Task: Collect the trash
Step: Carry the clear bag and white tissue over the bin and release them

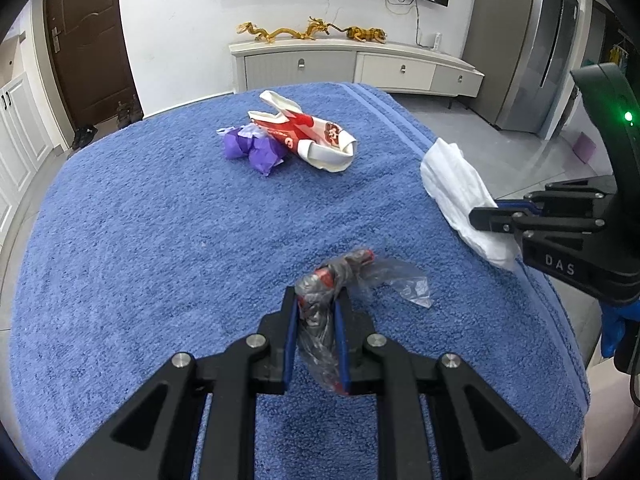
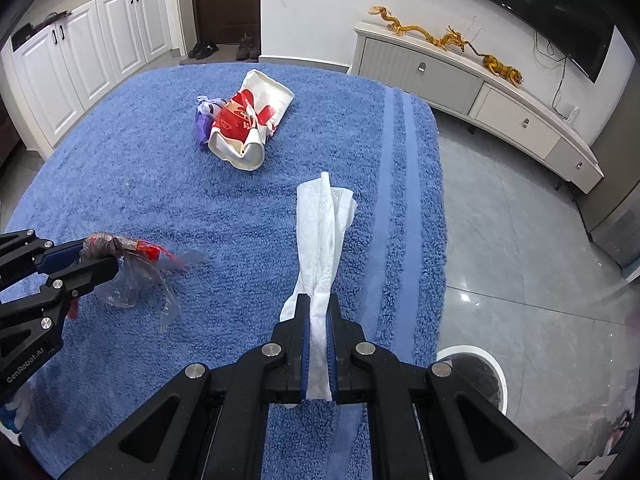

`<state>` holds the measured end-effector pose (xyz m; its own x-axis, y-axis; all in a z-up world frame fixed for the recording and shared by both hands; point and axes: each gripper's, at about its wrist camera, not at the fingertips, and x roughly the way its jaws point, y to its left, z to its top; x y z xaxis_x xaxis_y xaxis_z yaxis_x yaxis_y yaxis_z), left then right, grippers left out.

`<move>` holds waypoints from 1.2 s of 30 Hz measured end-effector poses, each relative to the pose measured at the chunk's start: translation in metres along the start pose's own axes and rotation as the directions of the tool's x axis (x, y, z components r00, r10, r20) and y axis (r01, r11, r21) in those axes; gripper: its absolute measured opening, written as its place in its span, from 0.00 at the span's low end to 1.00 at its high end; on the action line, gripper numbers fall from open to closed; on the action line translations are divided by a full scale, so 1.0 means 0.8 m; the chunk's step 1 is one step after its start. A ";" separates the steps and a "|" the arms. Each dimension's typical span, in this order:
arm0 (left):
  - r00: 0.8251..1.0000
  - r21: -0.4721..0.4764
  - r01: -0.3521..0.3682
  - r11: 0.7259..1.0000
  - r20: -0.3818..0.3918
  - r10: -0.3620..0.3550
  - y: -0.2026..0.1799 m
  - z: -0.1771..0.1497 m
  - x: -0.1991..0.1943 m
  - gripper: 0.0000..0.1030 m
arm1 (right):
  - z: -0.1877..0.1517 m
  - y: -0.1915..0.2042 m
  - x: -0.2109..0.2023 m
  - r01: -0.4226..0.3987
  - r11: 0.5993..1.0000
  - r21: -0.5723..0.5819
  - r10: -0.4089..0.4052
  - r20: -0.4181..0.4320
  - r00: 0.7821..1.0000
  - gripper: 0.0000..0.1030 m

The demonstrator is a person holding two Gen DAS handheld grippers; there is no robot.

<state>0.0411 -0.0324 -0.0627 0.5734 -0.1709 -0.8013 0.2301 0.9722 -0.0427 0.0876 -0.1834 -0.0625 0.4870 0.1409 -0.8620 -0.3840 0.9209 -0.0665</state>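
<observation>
My left gripper [image 1: 316,304] is shut on a crumpled clear plastic wrapper with red print [image 1: 340,280], held over the blue towel [image 1: 160,240]; it also shows in the right wrist view [image 2: 132,264]. My right gripper [image 2: 319,312] is shut on a white tissue [image 2: 320,232], which also shows in the left wrist view [image 1: 456,192] near the towel's right edge. A crushed red and white paper cup [image 1: 316,136] [image 2: 248,120] lies at the far side of the towel, touching a purple crumpled wad [image 1: 252,148] [image 2: 202,120].
A round bin with a white rim [image 2: 472,372] stands on the grey floor right of the table. A white low cabinet [image 1: 352,68] with gold figurines is behind. White cupboards [image 2: 80,60] and a brown door [image 1: 88,40] are at the left.
</observation>
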 end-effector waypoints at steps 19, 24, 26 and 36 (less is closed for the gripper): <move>0.990 0.205 0.142 0.968 -0.002 -0.144 -0.185 0.080 -0.008 0.15 | -0.085 -0.149 -0.089 0.085 0.972 0.218 -0.108 0.096 0.990 0.07; 0.966 0.256 0.244 0.935 -0.144 -0.213 -0.283 0.093 0.048 0.16 | -0.165 -0.233 -0.081 0.135 0.924 0.358 -0.146 0.005 0.989 0.07; 0.955 0.265 0.271 0.925 -0.192 -0.225 -0.314 0.094 0.072 0.17 | -0.197 -0.260 -0.066 0.140 0.901 0.409 -0.139 -0.034 0.990 0.07; 0.878 0.199 0.348 0.916 -0.411 -0.244 -0.403 0.083 0.185 0.28 | -0.281 -0.323 0.023 0.070 0.803 0.592 -0.023 -0.087 0.996 0.08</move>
<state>0.1041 -0.3819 -0.1275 0.1239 -0.3218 -0.9387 0.5668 0.7994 -0.1993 0.0199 -0.5002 -0.1743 0.4254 0.0879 -0.9007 0.1901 0.9644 0.1839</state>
